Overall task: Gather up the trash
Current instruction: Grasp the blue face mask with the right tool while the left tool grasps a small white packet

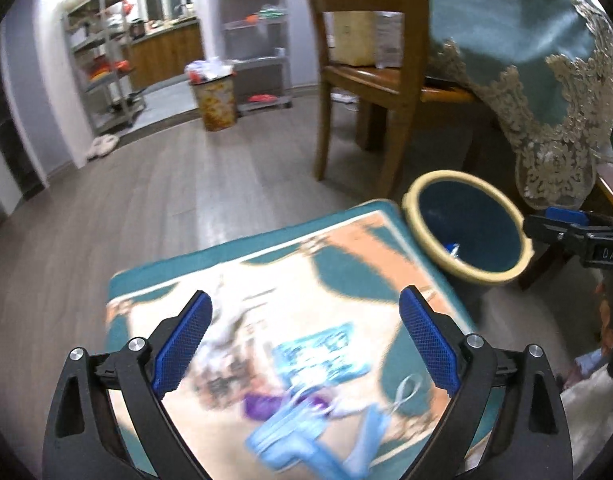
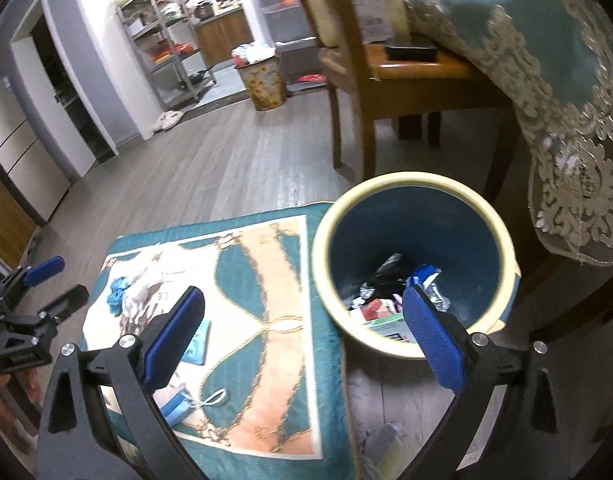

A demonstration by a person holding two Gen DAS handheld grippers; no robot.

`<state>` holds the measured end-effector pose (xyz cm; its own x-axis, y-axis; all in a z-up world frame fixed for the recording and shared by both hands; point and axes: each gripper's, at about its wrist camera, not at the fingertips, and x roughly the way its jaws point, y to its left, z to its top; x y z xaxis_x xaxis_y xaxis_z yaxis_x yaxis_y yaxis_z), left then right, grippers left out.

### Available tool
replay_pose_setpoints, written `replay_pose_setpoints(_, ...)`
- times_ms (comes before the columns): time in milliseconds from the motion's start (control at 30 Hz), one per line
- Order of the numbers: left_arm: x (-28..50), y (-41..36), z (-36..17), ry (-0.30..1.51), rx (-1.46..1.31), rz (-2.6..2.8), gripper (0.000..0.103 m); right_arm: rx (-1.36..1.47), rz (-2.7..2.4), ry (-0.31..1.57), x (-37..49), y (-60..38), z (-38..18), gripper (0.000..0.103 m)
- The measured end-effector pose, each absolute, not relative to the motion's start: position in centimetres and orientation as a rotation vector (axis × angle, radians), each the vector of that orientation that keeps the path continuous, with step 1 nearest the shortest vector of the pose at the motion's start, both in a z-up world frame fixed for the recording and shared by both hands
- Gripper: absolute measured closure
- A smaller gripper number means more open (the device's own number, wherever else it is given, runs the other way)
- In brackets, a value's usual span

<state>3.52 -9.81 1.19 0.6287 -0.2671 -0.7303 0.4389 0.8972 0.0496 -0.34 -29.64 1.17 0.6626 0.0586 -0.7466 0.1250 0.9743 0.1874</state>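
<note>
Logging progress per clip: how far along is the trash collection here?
Partly done: the bin already holds wrappers. Nothing is in hand; the left tool and right tool are both open and empty. Left: a blue mask, tissues and packet on the mat.

Wood floor (image 2: pixel 234 160) — patterned mat (image 2: pixel 274 280), cream-rimmed bin (image 2: pixel 410 184), chair (image 2: pixel 346 92).

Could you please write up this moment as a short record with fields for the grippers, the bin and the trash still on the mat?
left gripper: open, nothing between the pads
right gripper: open, empty
bin: upright on the floor beside the mat, with mixed trash inside
left on mat: blue face mask, white crumpled tissue, blue packet
</note>
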Motion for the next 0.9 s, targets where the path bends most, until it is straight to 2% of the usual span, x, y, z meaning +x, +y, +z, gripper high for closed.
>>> replay_pose_setpoints(333,1.4,1.4,-1.6,0.868,0.188,-0.252,0.009,0.153,0.071,0.905,0.5,-21.9,-1.1,0.006)
replay_pose_setpoints(900,-0.5,9.3,-9.8,1.078,0.251,-0.265,0.009,0.057,0.211,1.070,-0.2,-11.4,-6.6,0.006)
